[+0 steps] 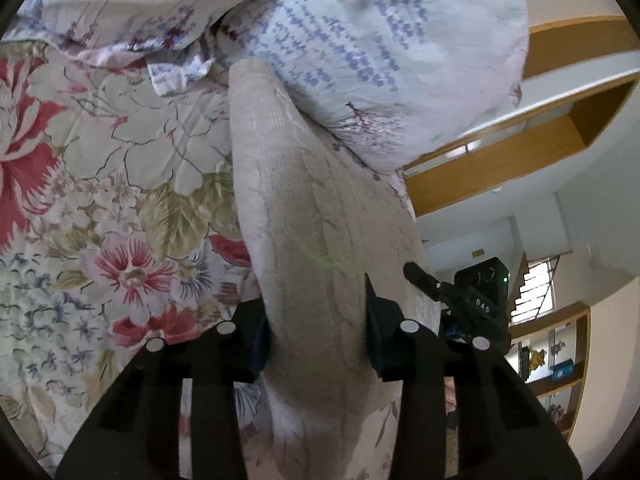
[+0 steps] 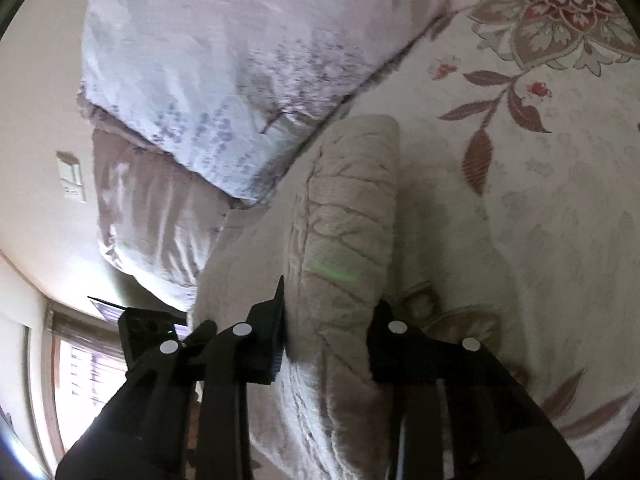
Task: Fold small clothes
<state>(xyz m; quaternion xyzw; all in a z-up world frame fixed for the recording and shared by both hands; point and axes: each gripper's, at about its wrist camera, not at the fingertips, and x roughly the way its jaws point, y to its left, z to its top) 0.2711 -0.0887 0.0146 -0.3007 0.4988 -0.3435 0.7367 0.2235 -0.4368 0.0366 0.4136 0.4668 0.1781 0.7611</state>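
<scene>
- The knitted garment (image 1: 304,216) is a pale beige piece lying on the flowered bedspread (image 1: 100,184); in the left wrist view it runs from the fingers at 6 o'clock up toward 12, its far end just under the printed pillow (image 1: 384,52).
- The left gripper (image 1: 316,340) has its jaws narrowed on the near end of the garment; both pads appear to press its sides, so I judge it held, though only a bunched edge is caught.
- The right gripper (image 2: 326,336) is likewise partly closed around the same sort of knit strip (image 2: 348,216); the left pad touches the cloth; the right pad seems to, but shadow there leaves it less sure.
- The other gripper's body (image 1: 480,296) shows at 3 o'clock in the left view, so the two hands sit near each other on one edge.
- To do this well: check both layers are pinched before lifting; raise both ends level; carry the edge toward the far end at 12 o'clock, keeping it taut; keep clear of the pillow; lay it down edge to edge before letting go.
</scene>
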